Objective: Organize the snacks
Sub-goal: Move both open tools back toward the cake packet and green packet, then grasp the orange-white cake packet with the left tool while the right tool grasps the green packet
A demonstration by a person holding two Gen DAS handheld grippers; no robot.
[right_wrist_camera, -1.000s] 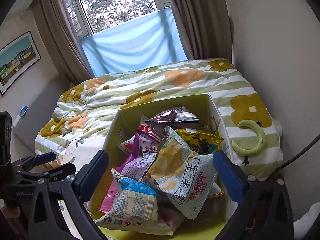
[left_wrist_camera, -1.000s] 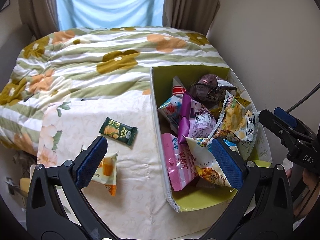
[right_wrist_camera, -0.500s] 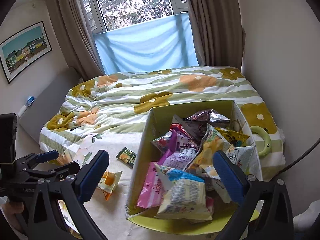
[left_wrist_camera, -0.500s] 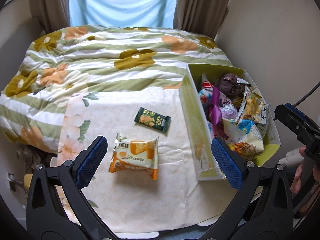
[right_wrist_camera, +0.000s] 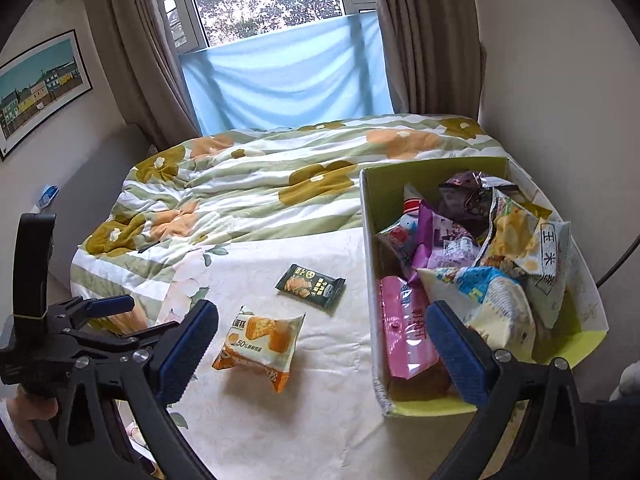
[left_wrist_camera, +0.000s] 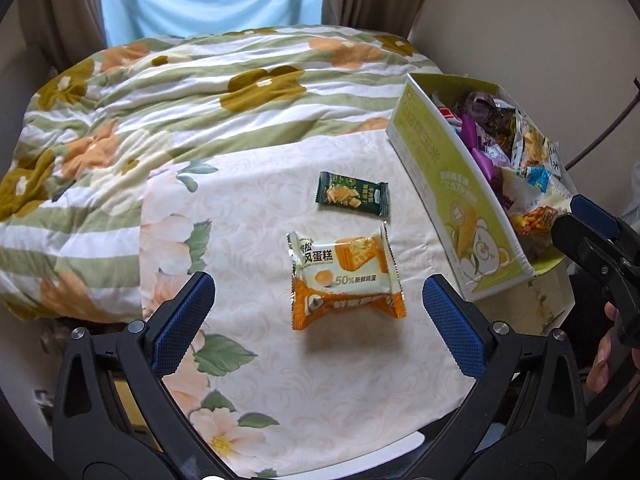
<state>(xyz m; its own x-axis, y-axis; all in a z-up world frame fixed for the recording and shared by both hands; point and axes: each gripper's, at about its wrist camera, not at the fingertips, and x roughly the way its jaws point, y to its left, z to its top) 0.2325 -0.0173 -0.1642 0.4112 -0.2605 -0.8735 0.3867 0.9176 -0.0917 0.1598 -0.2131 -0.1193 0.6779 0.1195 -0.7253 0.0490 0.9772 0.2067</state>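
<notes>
Both grippers hover with jaws wide, empty. Left gripper (left_wrist_camera: 318, 304) is centred over the orange cake packet (left_wrist_camera: 345, 276) on the floral cloth (left_wrist_camera: 248, 208), apparently for pickup; green box (right_wrist_camera: 370, 264) beside it holds the other snacks.

Both wrist cams high, angled down over bed; share cake packet (left_wrist_camera: 345, 276) (right_wrist_camera: 260, 342), box (left_wrist_camera: 460, 196) (right_wrist_camera: 370, 264).

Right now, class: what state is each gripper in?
Left gripper: open, holding nothing, above the cake pack.
Right gripper: open, holding nothing, near the box.
</notes>
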